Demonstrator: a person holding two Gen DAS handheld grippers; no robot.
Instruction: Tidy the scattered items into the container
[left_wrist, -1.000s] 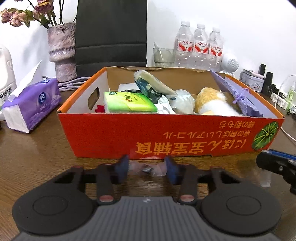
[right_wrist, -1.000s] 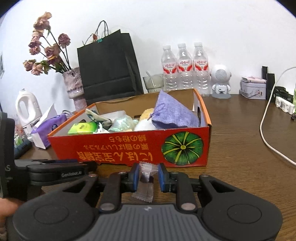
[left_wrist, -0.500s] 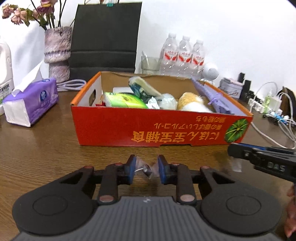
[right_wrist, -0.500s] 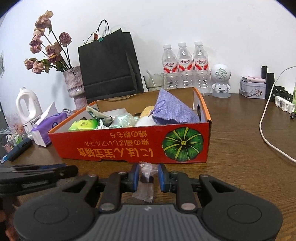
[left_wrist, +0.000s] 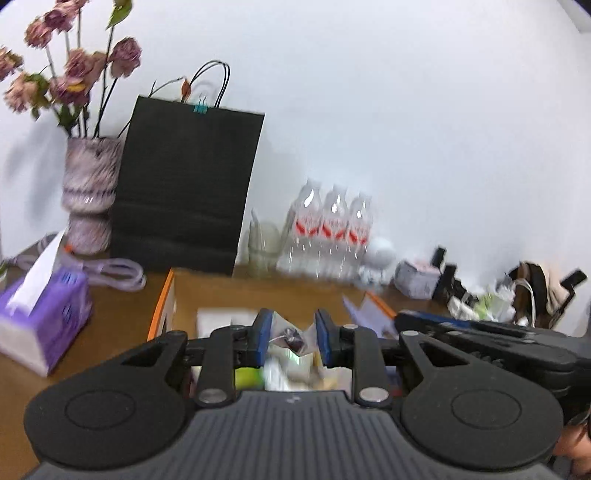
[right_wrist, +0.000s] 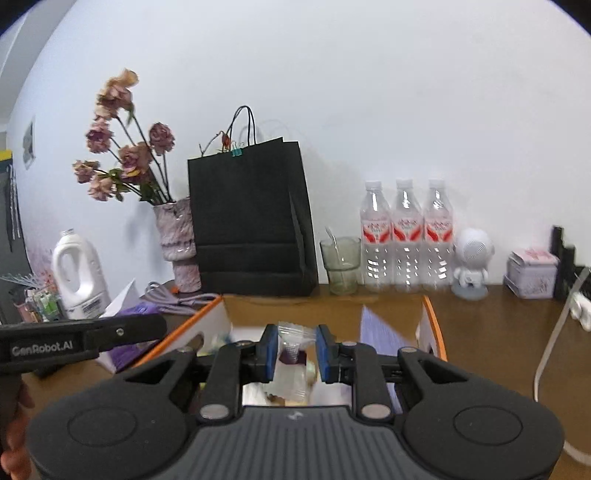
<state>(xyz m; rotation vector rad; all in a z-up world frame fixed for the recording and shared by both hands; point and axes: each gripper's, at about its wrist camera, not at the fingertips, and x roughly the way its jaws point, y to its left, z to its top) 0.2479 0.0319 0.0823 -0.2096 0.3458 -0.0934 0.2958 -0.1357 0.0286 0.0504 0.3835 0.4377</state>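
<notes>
wrapped sweets are clamped in both grippers, left (left_wrist: 291, 341) and right (right_wrist: 294, 352), jaws nearly closed on each, held above the orange cardboard box (right_wrist: 430, 314), apparently for release inside.

Container: an open cardboard box (right_wrist: 430, 321) with orange rim and brown inner walls, standing on the worktop and already holding several items, among them a purple pouch (right_wrist: 376, 328). Item one: a clear-wrapped candy (left_wrist: 291, 338) with a dark centre, clamped between blue pads above the box interior. Item two: a second clear-wrapped candy (right_wrist: 291, 354), dark centre, wrapper hanging vertically, likewise clamped above the box.
</notes>
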